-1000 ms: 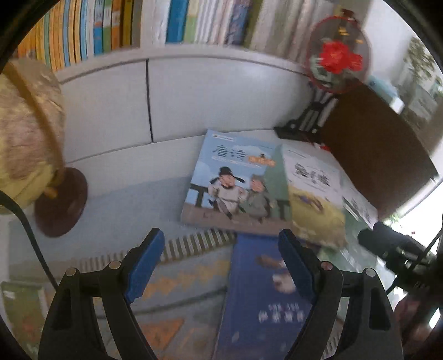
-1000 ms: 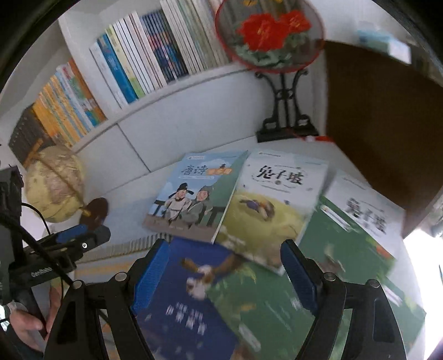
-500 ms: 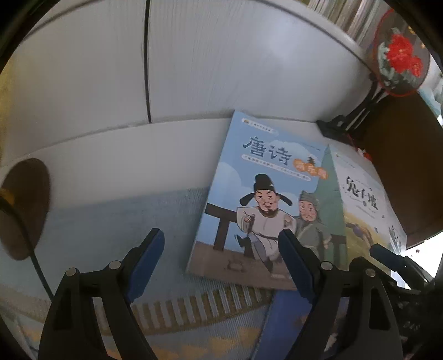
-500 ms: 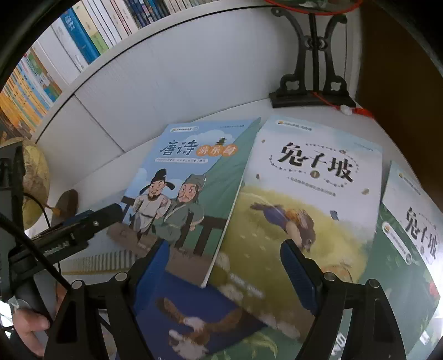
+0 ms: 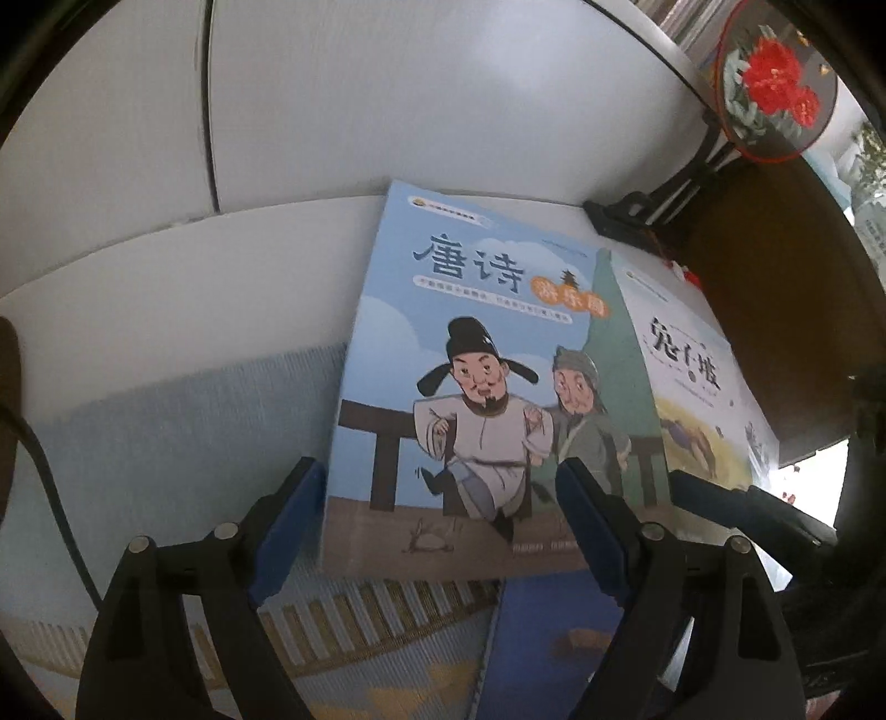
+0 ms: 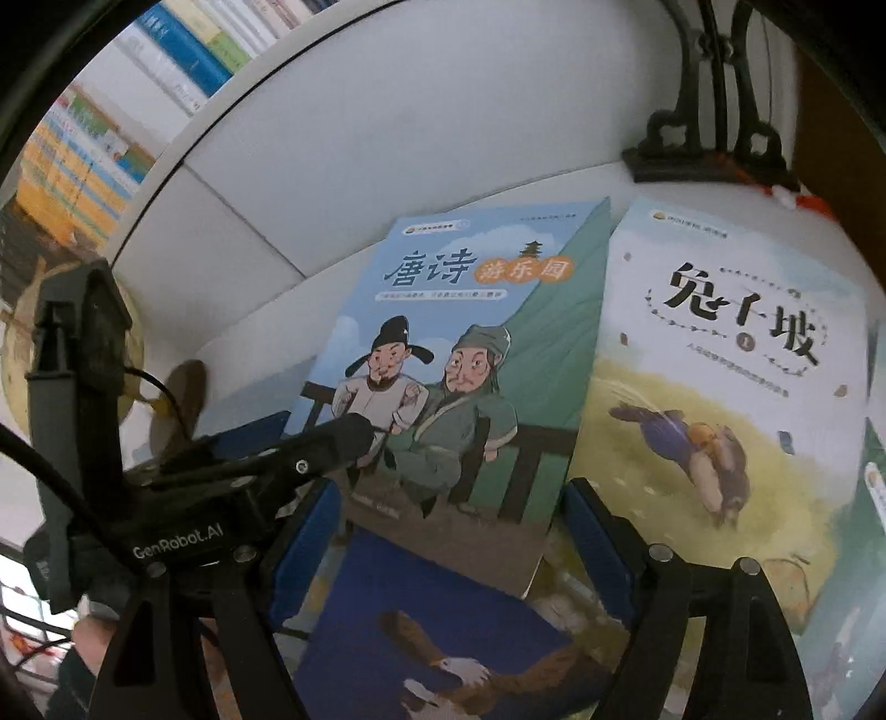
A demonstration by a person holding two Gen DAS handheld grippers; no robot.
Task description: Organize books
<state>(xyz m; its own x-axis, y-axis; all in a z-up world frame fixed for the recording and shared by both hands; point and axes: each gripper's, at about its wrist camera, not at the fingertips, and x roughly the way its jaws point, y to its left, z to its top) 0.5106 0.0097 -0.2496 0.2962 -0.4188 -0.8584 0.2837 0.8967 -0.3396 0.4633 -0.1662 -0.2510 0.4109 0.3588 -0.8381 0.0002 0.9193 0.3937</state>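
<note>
Several picture books lie flat on a white desk surface, face up and overlapping. Behind them stands a white cabinet front under a shelf of upright books.

The light-blue Tang poetry book, with two cartoon figures on its cover, lies in the middle. To its right is the pale rabbit-hill book; the blue book's right edge laps over it. A dark-blue book with an eagle sits nearer, partly under the poetry book's lower edge. A woven blue mat with a fence pattern lies under the left part of the pile.

Left gripper: jaws wide apart, nothing between the pads. It hovers just above the poetry book's lower left corner, pointing steeply down. One blue pad is off the book to the left and the other is over the cover.

Right gripper: also spread wide and empty. It hangs over the poetry book's lower right part, with its right finger near the seam with the rabbit-hill book.

The two tools are close side by side. A black stand with a red-flower fan sits at the back right, and a globe at the far left.
</note>
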